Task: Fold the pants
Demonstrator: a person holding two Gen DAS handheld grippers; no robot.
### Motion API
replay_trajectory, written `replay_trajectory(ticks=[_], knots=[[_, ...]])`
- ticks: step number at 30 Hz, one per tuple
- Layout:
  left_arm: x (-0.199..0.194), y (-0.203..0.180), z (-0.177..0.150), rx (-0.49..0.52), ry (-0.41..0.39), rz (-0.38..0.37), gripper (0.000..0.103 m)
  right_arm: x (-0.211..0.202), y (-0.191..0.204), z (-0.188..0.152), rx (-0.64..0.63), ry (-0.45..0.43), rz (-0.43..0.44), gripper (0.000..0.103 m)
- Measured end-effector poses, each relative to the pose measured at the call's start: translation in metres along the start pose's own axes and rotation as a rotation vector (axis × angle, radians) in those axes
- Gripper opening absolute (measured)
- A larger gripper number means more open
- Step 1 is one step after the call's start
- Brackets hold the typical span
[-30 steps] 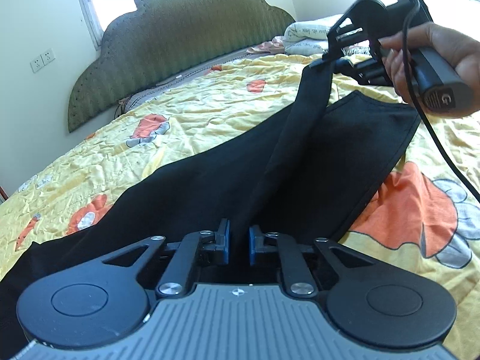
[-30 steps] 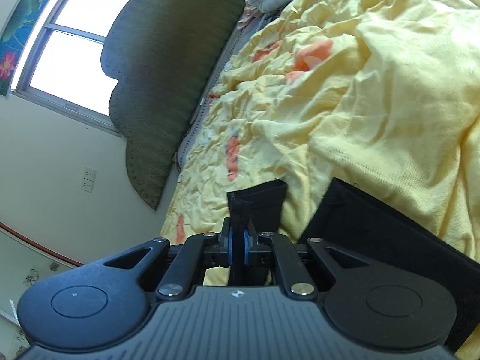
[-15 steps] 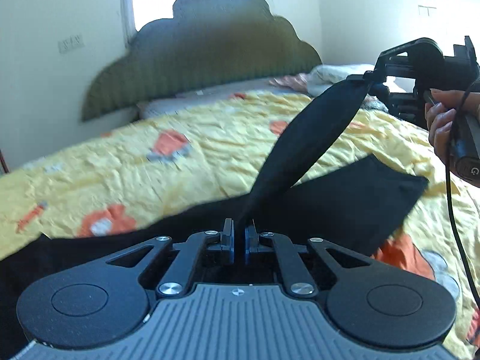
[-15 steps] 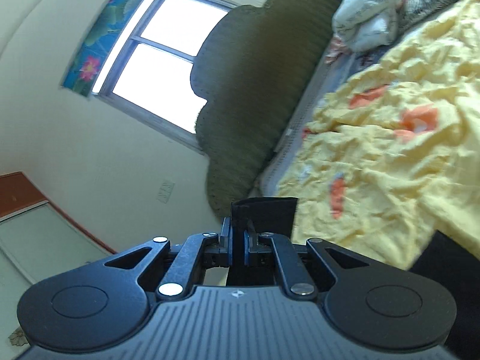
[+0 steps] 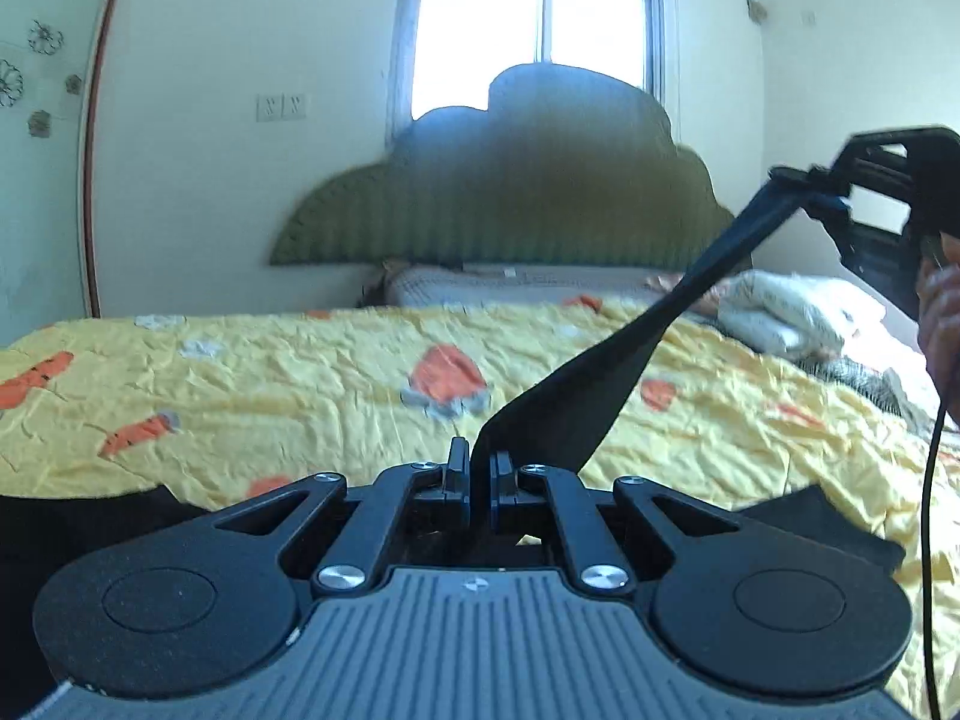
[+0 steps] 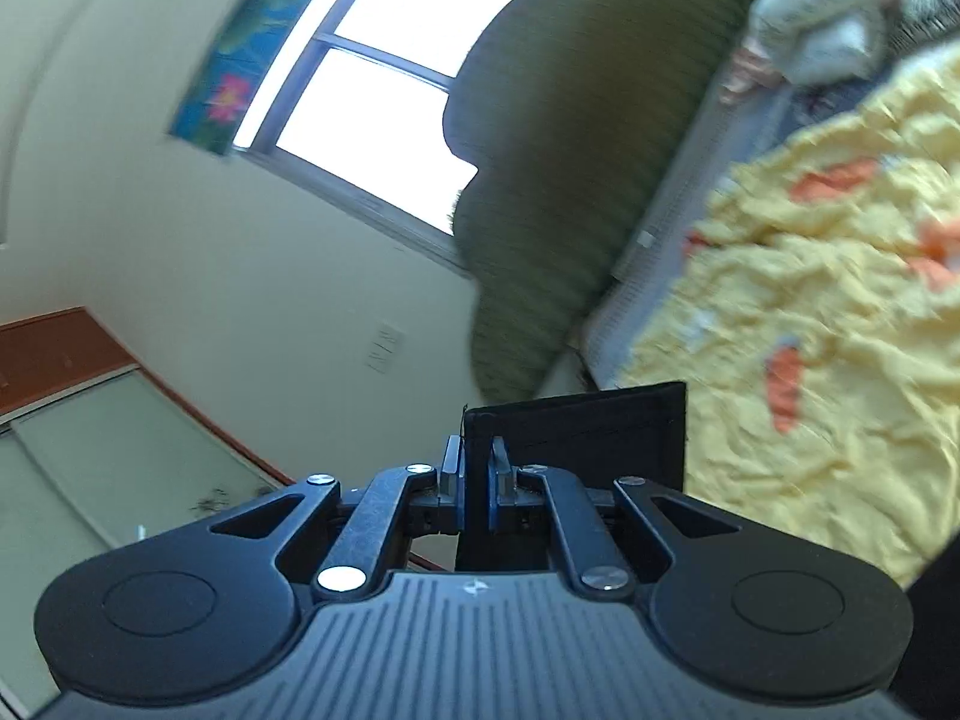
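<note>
Aloft, we hold the pants (image 5: 576, 384) taut between both grippers: left gripper (image 5: 478, 468) and right gripper (image 6: 475, 468) each clamp a hem edge, well above the yellow bedspread (image 5: 270, 390); headboard (image 5: 510, 204) and window (image 5: 540, 18) behind.

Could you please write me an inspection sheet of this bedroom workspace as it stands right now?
Surface: wrinkled yellow bedspread with orange carrot prints, covering the bed.
Job's things: black fabric pants, a band stretched taut in the air between both grippers; other parts lie on the bedspread.
Clutter: bundled white bedding near the head of the bed.
Grippers: left hand-held gripper shut on the pants; right hand-held gripper shut on a hemmed edge, held by a hand.
Cables: thin black cable hanging below the hand.
Surroundings: green scalloped padded headboard, bright window, white wall sockets.
</note>
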State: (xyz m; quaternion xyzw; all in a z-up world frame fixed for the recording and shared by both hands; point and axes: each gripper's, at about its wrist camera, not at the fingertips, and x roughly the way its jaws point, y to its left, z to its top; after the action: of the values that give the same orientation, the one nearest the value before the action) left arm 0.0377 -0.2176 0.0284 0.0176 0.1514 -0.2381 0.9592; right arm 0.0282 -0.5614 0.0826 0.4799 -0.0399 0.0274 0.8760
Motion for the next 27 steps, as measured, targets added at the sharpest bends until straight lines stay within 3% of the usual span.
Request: replay_trajectory(ticks=[2,6,9,13,18,21,27], knots=[[-0.003,-0.012,-0.003,0.077,0.01,-0.032,0.008,-0.023,-0.007,0.001,-0.015,-0.043,-0.042,0.006],[0.009,-0.05,-0.053,0.266,0.196,-0.145,0.008,-0.073,-0.084,-0.018,0.084,-0.033,-0.403,0.007],[0.013,-0.062,-0.077,0.315,0.263,-0.167,0.008,-0.107,-0.134,-0.042,0.208,-0.04,-0.526,0.007],[0.011,-0.061,-0.074,0.318,0.258,-0.167,0.008,-0.125,-0.15,-0.054,0.242,-0.063,-0.566,0.007],[0.007,-0.062,-0.076,0.339,0.244,-0.164,0.008,-0.126,-0.142,-0.052,0.173,-0.06,-0.582,0.007],[0.01,-0.063,-0.083,0.341,0.281,-0.175,0.008,-0.13,-0.142,-0.056,0.155,-0.048,-0.611,0.007],[0.003,-0.063,-0.081,0.363,0.244,-0.182,0.008,-0.148,-0.134,-0.063,0.136,-0.056,-0.624,0.007]])
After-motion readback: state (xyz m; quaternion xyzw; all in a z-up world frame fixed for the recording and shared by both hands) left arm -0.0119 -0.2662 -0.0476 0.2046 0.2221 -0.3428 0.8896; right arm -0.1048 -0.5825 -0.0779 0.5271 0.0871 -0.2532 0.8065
